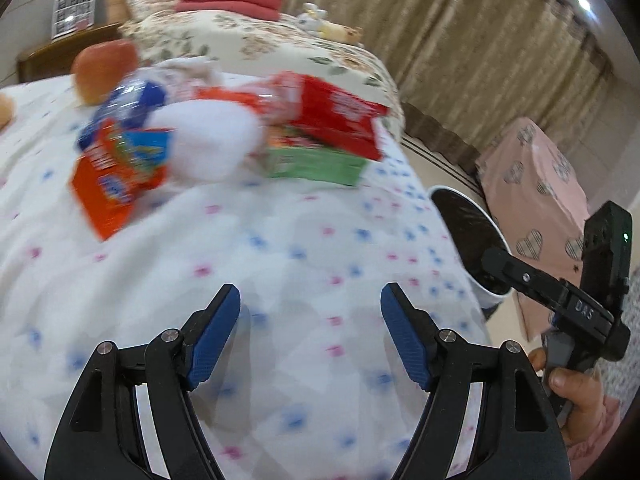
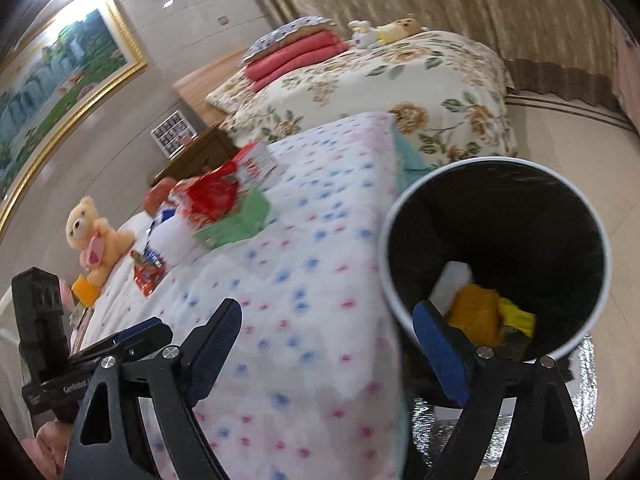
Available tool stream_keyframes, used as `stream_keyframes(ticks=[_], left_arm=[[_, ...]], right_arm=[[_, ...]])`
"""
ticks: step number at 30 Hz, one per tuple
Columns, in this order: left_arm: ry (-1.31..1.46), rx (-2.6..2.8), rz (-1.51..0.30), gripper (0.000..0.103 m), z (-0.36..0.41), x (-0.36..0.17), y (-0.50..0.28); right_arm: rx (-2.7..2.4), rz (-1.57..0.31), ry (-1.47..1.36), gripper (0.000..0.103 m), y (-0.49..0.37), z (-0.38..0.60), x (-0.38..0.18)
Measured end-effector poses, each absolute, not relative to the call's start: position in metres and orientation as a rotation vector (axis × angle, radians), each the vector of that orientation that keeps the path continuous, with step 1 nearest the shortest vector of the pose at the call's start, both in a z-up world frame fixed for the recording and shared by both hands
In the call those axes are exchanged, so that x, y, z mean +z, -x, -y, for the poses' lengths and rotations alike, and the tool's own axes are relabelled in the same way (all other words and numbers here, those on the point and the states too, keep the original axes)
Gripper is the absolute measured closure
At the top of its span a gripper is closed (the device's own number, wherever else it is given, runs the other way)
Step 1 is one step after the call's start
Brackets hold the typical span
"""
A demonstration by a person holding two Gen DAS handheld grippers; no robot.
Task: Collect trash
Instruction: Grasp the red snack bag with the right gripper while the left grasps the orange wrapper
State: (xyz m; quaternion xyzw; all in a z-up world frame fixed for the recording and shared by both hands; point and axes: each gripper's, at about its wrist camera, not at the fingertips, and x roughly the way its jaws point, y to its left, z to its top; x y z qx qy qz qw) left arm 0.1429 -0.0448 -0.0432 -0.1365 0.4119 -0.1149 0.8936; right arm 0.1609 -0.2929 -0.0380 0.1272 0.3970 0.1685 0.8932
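Your left gripper (image 1: 310, 336) has its jaws wide apart with nothing between them, just hovering over the near end of the dotted bedspread (image 1: 280, 240). Right gripper (image 2: 332, 344) is the same deal, jaws spread and empty, sitting over the bed's edge with the bin (image 2: 596, 236) just to its right on the floor. The bin's already got a yellow wrapper (image 2: 480, 312) and something white in it. The rest of the trash is piled farther up the bed: an orange box (image 1: 108, 196) on the left, a white wad (image 1: 208, 144) in the middle, red box (image 1: 340, 116) and green box (image 1: 316, 164) on the right. It's all pretty blurry. There's a teddy (image 2: 94, 236) past the pile.
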Motion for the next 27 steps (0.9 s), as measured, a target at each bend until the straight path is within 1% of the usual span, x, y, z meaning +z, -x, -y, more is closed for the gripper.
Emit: stream_keyframes(ticks=[11,27], left_arm=[[0.317,-0.138,-0.849,0.028,0.002,-0.047,-0.139],[0.343,-0.008,-0.864,0.026,-0.049,-0.051,-0.159]], right_arm=[[0.435,-0.849,-0.21,0.014,-0.17,0.24,-0.043],[0.463,-0.86,-0.173,0.014,-0.198,0.204,-0.046]])
